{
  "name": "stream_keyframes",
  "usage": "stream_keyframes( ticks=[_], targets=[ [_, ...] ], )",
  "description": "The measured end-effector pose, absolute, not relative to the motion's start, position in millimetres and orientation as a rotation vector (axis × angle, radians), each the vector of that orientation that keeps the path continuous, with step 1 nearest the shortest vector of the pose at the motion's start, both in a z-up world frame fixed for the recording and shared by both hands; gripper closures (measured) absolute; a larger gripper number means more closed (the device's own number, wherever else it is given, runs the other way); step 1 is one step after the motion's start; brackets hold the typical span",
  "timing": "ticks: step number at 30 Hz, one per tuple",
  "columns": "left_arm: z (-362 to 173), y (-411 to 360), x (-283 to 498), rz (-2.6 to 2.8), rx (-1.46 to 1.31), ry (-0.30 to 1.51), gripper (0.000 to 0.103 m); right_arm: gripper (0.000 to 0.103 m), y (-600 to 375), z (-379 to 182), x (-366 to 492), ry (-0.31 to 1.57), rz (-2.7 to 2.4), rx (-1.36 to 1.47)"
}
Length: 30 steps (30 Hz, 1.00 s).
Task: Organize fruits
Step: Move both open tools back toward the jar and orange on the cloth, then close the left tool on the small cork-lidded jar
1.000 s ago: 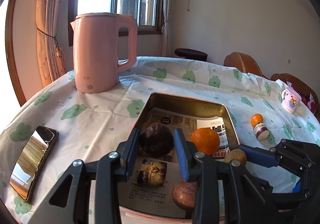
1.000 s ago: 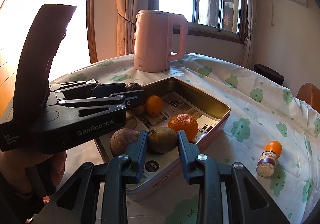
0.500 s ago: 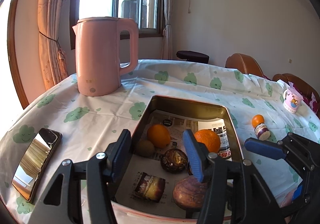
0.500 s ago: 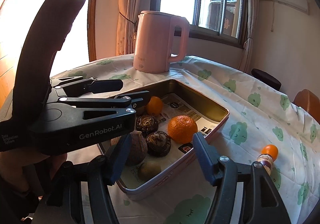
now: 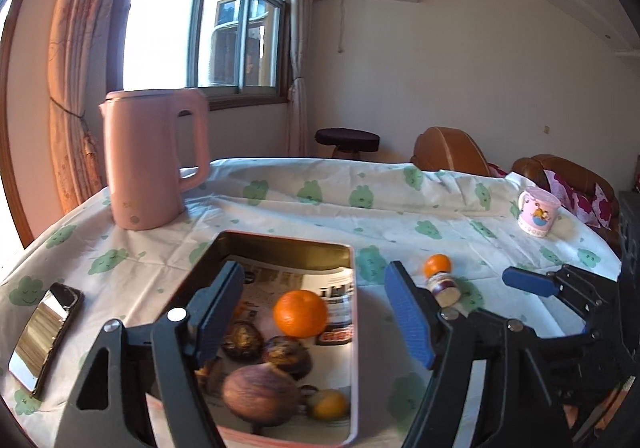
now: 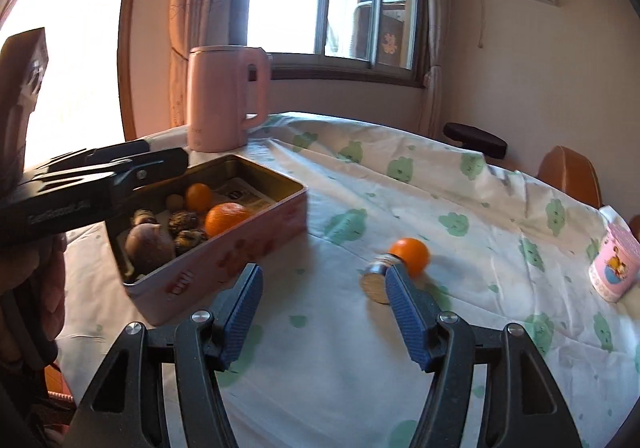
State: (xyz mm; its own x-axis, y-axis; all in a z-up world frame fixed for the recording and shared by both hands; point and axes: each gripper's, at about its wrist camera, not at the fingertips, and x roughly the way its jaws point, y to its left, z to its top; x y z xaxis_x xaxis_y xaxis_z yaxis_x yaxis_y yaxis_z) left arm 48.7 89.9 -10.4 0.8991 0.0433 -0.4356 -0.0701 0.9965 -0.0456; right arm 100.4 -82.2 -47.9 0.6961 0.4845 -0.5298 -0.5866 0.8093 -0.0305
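Over the near tin (image 5: pixel 352 328) on the surface, fruits (image 5: pixel 300 313) lie inside and the left hand-held gripper (image 5: pixel 316 320) is opening, empty, the right hand-held gripper (image 6: pixel 322 314) released — next, probably, check right for leftover fruit.

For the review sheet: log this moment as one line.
left tool: opening, empty | right tool: open, empty | fruits in tin

A home dining room: clothed table (image 5: pixel 304 216), pink kettle (image 5: pixel 154 156), curtained window (image 5: pixel 204 20), armchairs (image 5: pixel 448 150).
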Motion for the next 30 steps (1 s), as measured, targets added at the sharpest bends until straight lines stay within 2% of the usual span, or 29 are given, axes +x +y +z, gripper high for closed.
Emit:
stream_keyframes(
  ticks=[7,16,19,24,30],
  targets=[
    [-24,17,93,-0.090,0.015,0.564,0.028,0.037,-145,-49,126,0.574,0.441,-0.084],
    [-51,-20,142,-0.145,0.053,0.716,0.030,0.036,-184,-49,134,0.581,0.386,-0.027],
    [-61,-20,155,-0.175,0.025,0.769,0.037,0.033,-187,-47,136,0.575,0.384,-0.020],
    [-69,-16,167,-0.211,-0.015,0.821,0.065,0.032,-183,-42,138,0.570,0.388,-0.030],
    [-58,0,157,-0.157,-0.043,0.728,0.069,0.032,-169,-37,153,0.588,0.396,-0.030]
  ],
)
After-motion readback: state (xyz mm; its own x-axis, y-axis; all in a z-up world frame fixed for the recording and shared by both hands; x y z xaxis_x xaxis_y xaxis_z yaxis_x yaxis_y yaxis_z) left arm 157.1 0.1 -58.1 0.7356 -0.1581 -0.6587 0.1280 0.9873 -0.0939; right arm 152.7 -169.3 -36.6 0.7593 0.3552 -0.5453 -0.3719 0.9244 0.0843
